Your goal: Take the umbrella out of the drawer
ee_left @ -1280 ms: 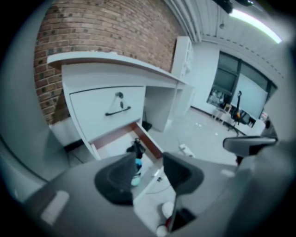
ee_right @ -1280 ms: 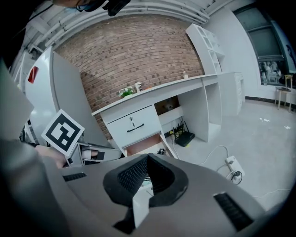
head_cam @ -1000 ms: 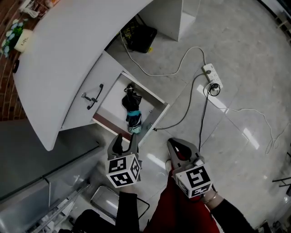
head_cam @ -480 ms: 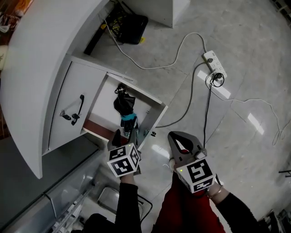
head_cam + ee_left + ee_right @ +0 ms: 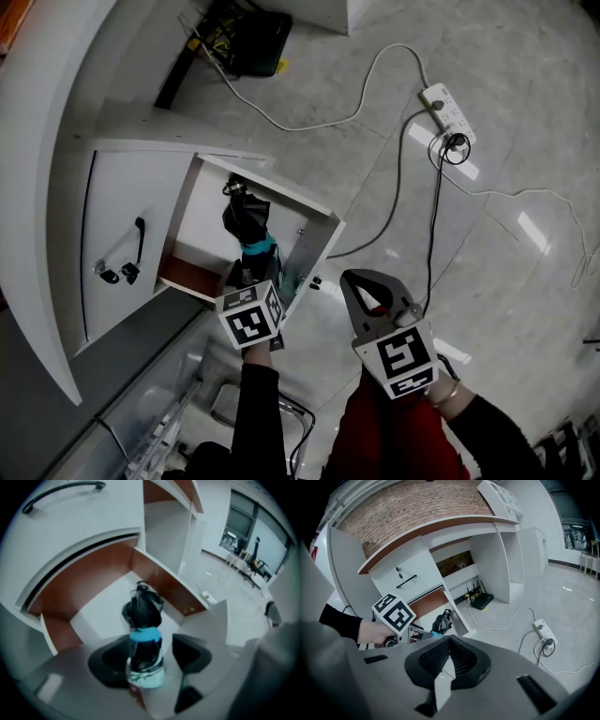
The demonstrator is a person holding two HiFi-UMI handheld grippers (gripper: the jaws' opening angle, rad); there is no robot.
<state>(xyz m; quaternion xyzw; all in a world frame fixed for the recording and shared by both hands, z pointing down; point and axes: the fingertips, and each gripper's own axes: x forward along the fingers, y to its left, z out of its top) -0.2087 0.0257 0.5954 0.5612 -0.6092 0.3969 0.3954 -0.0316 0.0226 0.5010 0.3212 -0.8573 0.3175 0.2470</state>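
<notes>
The white drawer (image 5: 202, 221) stands pulled open. In it lies a black folded umbrella (image 5: 245, 223) with a teal strap. My left gripper (image 5: 253, 279) reaches down over the drawer's near end. In the left gripper view the umbrella (image 5: 142, 616) lies between the jaws of that gripper (image 5: 147, 656). These have just been opening, stand wide on either side and do not press on it. My right gripper (image 5: 373, 292) hovers over the floor to the right of the drawer. Its jaws are shut with nothing in them, as the right gripper view shows (image 5: 449, 657).
A drawer front with a black handle (image 5: 139, 242) is left of the open drawer. A power strip (image 5: 448, 108) and white cables (image 5: 394, 178) lie on the grey floor to the right. A black box (image 5: 246, 39) sits under the desk beyond. Metal parts lie at the lower left.
Both grippers have sunk toward the drawer. The left one has come down around the umbrella's near end and its jaws have spread. The right one stays shut.
</notes>
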